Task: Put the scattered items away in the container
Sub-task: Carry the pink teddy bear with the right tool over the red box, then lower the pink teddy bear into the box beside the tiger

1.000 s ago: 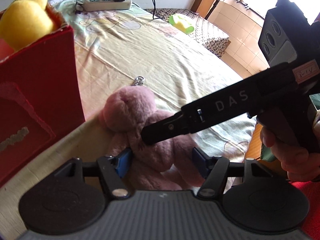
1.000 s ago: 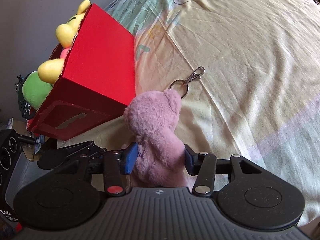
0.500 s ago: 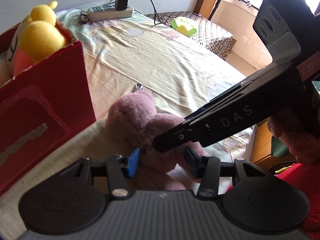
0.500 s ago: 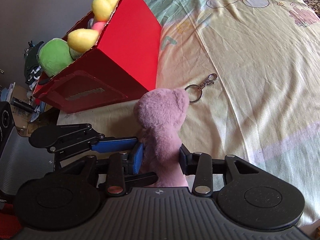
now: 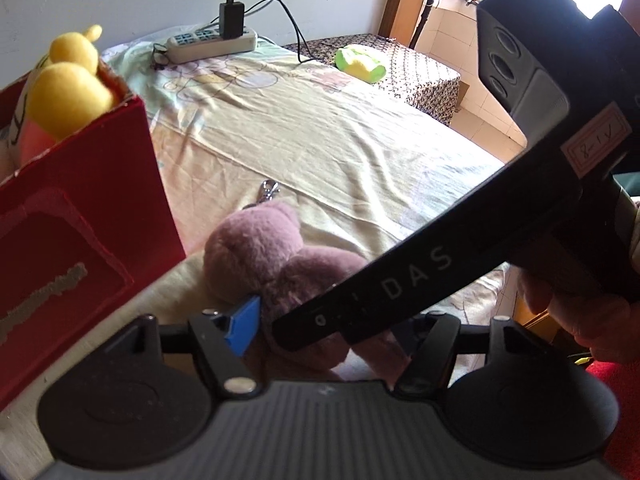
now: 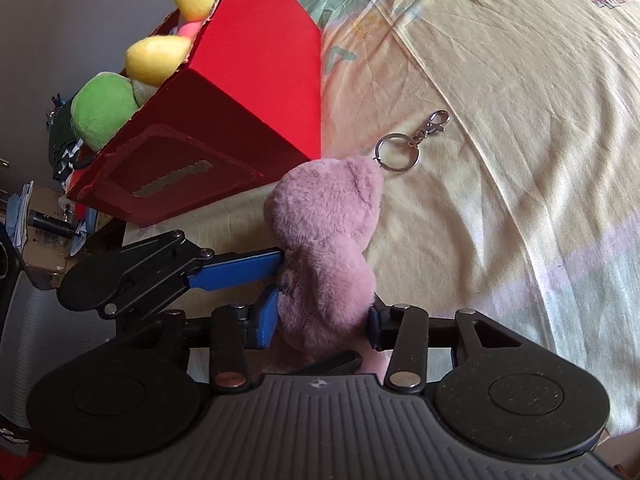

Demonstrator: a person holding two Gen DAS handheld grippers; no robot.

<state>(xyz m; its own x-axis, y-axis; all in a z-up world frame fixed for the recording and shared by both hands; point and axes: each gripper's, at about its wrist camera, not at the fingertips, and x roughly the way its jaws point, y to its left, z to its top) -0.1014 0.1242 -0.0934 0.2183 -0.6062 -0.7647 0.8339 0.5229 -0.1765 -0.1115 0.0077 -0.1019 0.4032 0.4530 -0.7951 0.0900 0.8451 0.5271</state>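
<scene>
In the right wrist view, the right gripper (image 6: pixel 322 322) sits at 6 o'clock, its jaws pressed into the lower body of the pink plush toy (image 6: pixel 326 236) from both sides, the blue pads sunk in the fur. The left gripper (image 6: pixel 276 260) reaches in from 9 o'clock, one blue finger touching the toy's side just above the right one's hold. The toy lies on the bed (image 6: pixel 500 160) with its head pointing toward 12 o'clock. A key ring (image 6: pixel 397 152) with a small clasp lies on the sheet at the top of its head.

In the left wrist view, the left gripper's (image 5: pixel 320 324) jaws stand wide on either side of the toy's (image 5: pixel 264 256) body; the left blue pad touches the fur, while the right pad is hidden behind the right gripper's (image 5: pixel 280 334) black body, which crosses in from 3 o'clock, so I cannot tell whether the left jaws hold anything. The person's right hand (image 5: pixel 580 312) grips its handle at 4 o'clock.

Just beside the toy, toward 10 o'clock, stands the red box (image 6: pixel 240 92), holding a yellow plush (image 6: pixel 156 60) and a green plush (image 6: pixel 104 108) that stick up past the rim.

Farther up the bed in the left wrist view, toward 12 o'clock, a white power strip (image 5: pixel 208 44) carries a black charger (image 5: pixel 231 20), and a green-yellow toy (image 5: pixel 360 64) lies toward 1 o'clock.
</scene>
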